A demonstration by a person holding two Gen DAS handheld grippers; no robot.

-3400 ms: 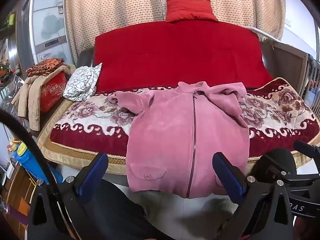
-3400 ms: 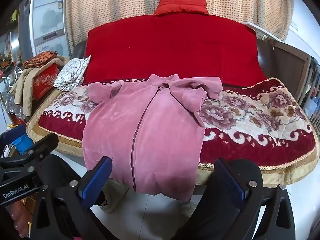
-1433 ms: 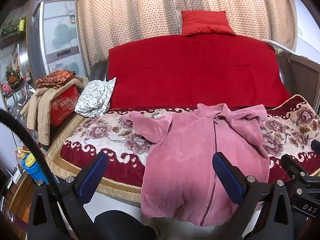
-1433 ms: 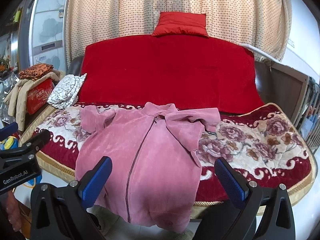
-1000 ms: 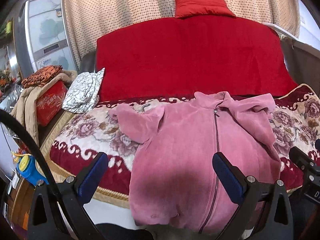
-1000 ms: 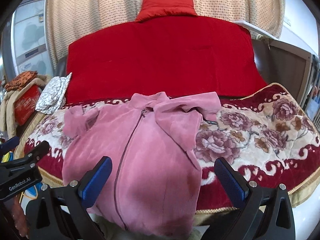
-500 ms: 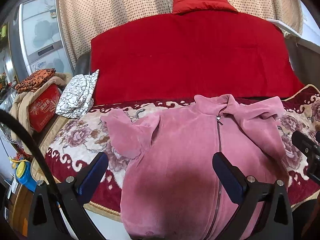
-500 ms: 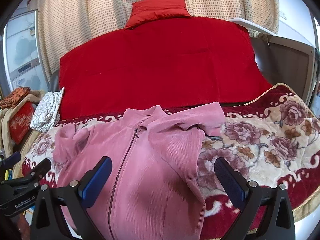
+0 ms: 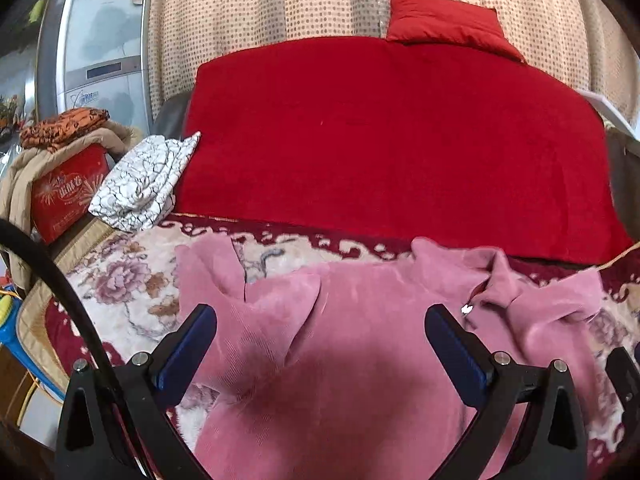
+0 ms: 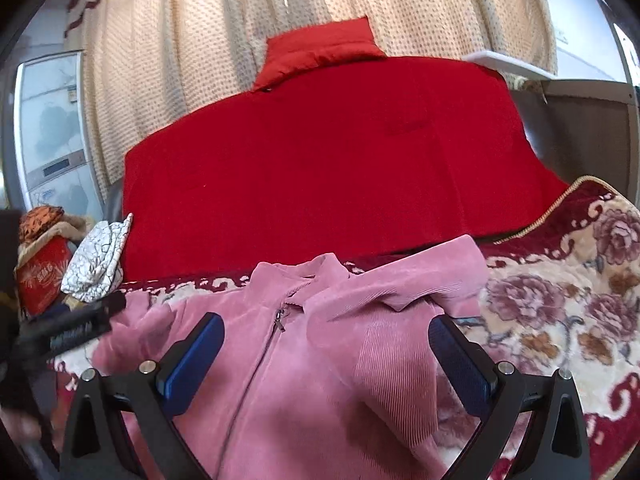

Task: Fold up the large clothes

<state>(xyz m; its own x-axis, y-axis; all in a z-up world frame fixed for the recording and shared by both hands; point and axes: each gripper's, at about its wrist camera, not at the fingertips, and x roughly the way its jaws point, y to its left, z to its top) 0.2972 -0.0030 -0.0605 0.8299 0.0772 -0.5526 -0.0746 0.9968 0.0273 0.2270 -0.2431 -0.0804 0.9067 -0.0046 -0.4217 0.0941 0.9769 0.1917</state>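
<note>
1. Two grippers, both with jaws spread wide and nothing between them: left gripper [image 9: 320,340] and right gripper [image 10: 326,354].
2. Jacket [image 9: 360,340] (pink, zip front) lies face up on the sofa's floral cover [image 9: 132,292], collar toward the red backrest [image 9: 380,140].
3. Left gripper hangs over the jacket's left half; a folded-in sleeve [image 9: 248,312] sits just by its left finger [image 9: 186,346].
4. Right gripper hangs over the chest and zip [image 10: 276,320]; the other sleeve [image 10: 400,300] is folded across the front, between the fingers and close to the right finger [image 10: 456,356].
5. Contact with the cloth: cannot tell from either view.
6. In the right view the left gripper's body shows blurred at the left edge, over the jacket's far sleeve.
7. Lower hem is out of view below the fingers in both views.
8. Other stuff: red pillow [image 9: 448,20] on top of the backrest, dotted curtain [image 9: 280,0] behind, white patterned cloth [image 9: 144,184] at the sofa's left end, red box [image 9: 68,196] with draped clothes beside it, fridge [image 9: 104,40] at far left.
</note>
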